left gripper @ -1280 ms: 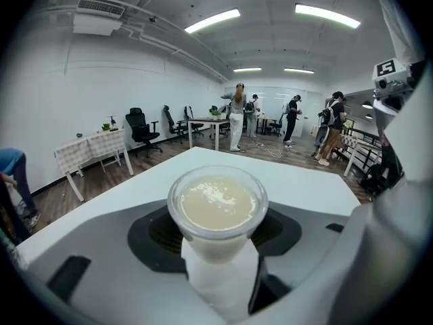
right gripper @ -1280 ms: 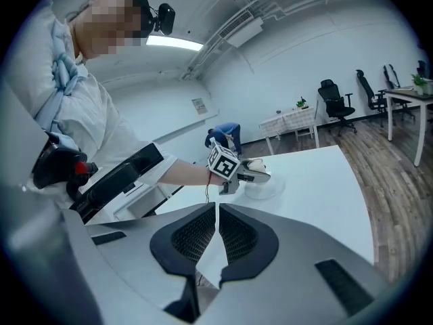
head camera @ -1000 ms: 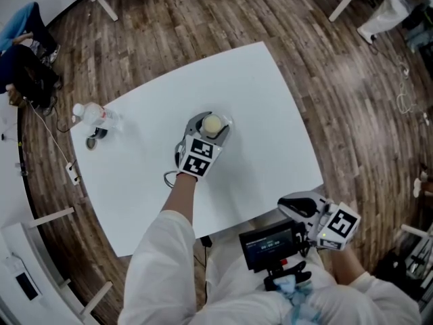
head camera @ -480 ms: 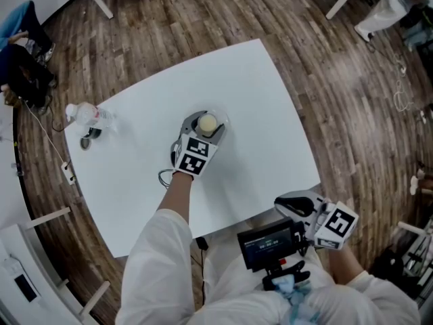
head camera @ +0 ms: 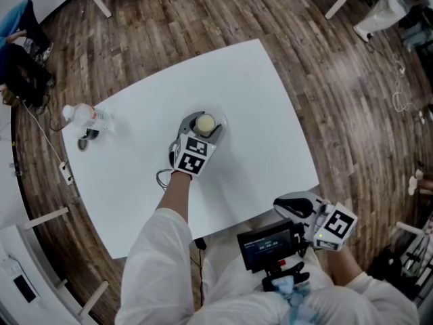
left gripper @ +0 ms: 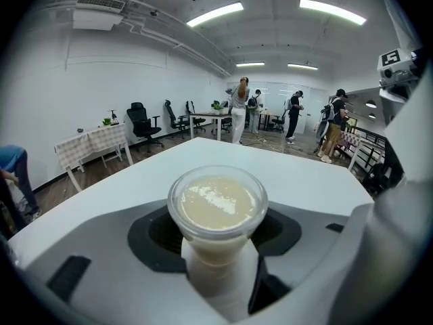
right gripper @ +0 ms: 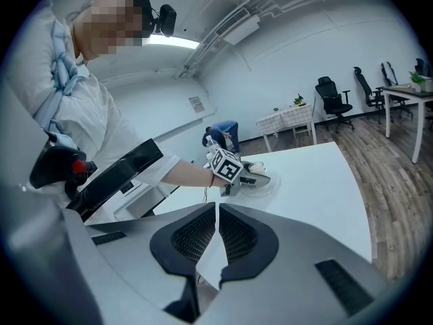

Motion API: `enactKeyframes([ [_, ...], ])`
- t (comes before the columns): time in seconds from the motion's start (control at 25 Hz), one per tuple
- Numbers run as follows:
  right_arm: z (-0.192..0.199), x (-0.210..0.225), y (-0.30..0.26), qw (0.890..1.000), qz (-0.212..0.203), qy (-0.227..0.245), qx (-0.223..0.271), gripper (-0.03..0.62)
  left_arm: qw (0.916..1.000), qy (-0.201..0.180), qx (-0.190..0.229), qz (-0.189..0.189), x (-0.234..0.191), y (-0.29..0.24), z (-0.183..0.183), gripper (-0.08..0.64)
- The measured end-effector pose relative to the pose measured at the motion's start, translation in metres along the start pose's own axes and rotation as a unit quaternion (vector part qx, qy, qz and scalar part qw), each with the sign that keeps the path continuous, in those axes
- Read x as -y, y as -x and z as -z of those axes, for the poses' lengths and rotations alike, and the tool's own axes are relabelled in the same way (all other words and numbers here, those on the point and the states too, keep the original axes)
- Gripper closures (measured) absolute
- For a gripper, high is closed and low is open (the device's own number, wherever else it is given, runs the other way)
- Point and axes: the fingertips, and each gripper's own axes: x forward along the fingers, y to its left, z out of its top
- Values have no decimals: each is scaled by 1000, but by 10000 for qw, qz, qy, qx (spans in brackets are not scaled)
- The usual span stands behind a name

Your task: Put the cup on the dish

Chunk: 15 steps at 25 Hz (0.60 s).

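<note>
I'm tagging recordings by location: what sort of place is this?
Probably an open-plan office or lab workspace: black swivel office chairs, long ceiling strip lights, a wood-plank floor and people standing about in the background.

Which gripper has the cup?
The left gripper: its jaws clamp the cup of creamy liquid. The right gripper is shut and empty.

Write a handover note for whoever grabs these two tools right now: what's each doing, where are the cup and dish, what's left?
Left gripper: jaws shut on the cup of creamy liquid.
Right gripper: jaws together, empty, by the table's near edge.
Dish: clear, on the table right under the cup; contact can't be judged.
Done: cup brought to the dish.
To do: lower if needed, open the jaws, withdraw.
</note>
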Motion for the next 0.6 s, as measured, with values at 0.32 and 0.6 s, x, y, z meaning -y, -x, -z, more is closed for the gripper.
enactKeyframes([
  [0.32,1,4,-4,10000,1,-57,-29,555,9998,-88,139,59,1,-10,8,307],
  [0.6,-3,7,-8,10000,8,-75,4,555,9994,-176,301,34,0,-6,6,305],
])
